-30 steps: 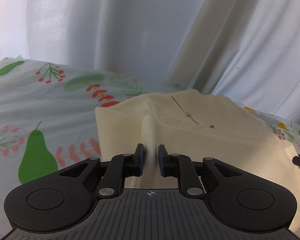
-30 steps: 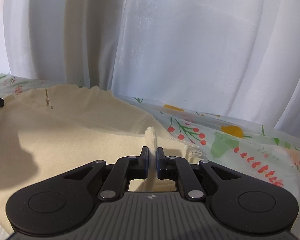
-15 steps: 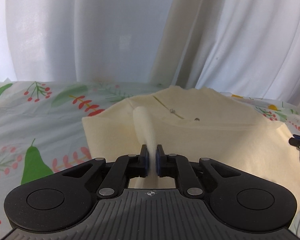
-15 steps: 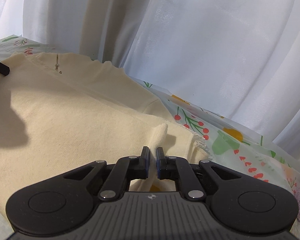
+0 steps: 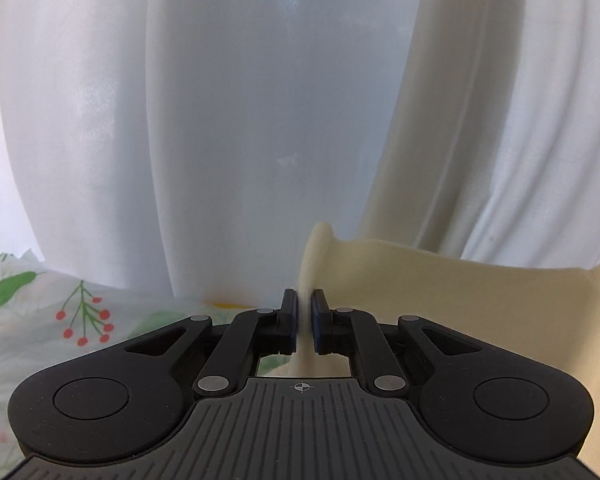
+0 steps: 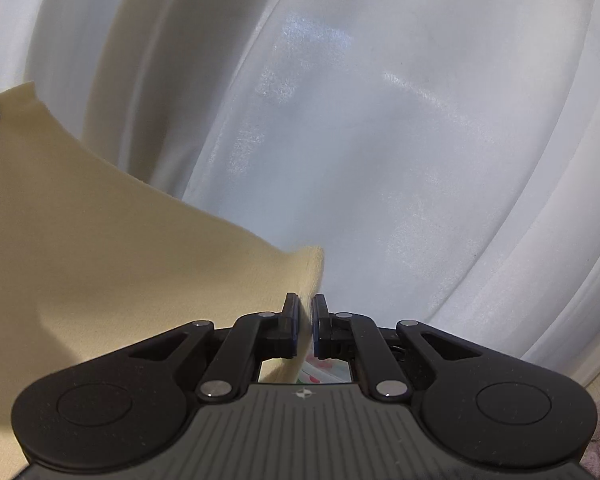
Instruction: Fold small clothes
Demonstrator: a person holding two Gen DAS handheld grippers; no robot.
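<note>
Cloth (image 5: 440,300), soft, light and limp, hangs lifted above the printed bedsheet (image 5: 60,312), each top corner clenched by left gripper (image 5: 305,316) and right gripper (image 6: 306,320); corners suit gripping best.

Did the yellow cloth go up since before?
Yes. The yellow cloth, pinched by both grippers, has lifted off the fruit-print sheet and now hangs before the white curtain.
</note>
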